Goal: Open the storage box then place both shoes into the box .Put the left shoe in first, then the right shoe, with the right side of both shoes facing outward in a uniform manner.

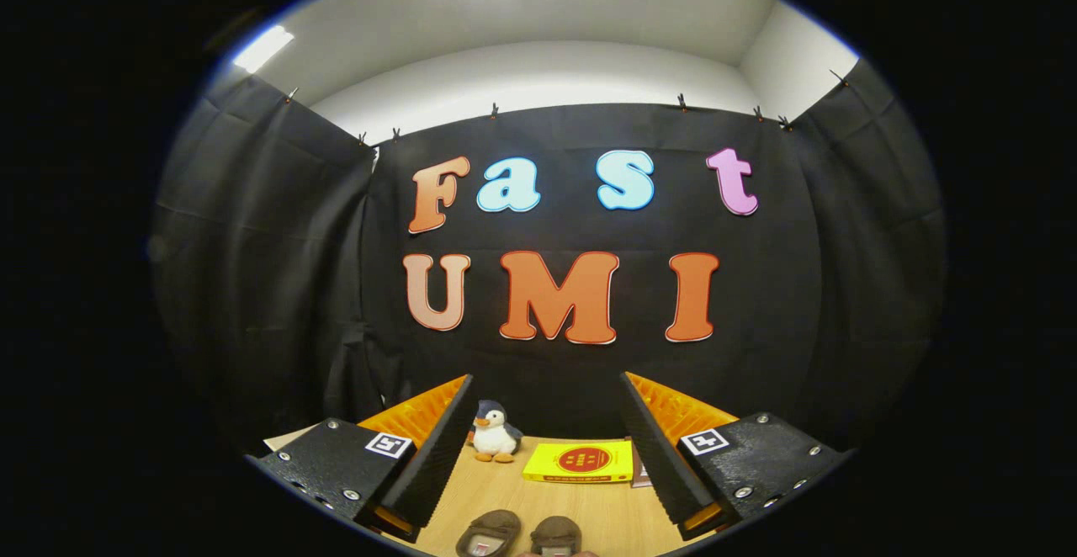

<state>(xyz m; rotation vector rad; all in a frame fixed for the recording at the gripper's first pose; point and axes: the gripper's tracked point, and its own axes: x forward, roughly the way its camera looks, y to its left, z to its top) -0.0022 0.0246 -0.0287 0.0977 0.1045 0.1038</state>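
The gripper (pixel 547 448) hangs above the counter (pixel 505 498) with its fingers (pixel 433 456) spread wide apart, grasping nothing. Nearest, low between the fingers, lie two brown shoes side by side: the left-hand shoe (pixel 488 533) and the right-hand shoe (pixel 555 536) (which foot each belongs to I cannot tell). Farther on, between the fingers, a yellow box (pixel 579 461) with a red round mark lies flat. Just beside it, near the left finger, a small toy penguin (pixel 493 434) stands upright. Beyond them hangs the black cloth wall (pixel 589 372).
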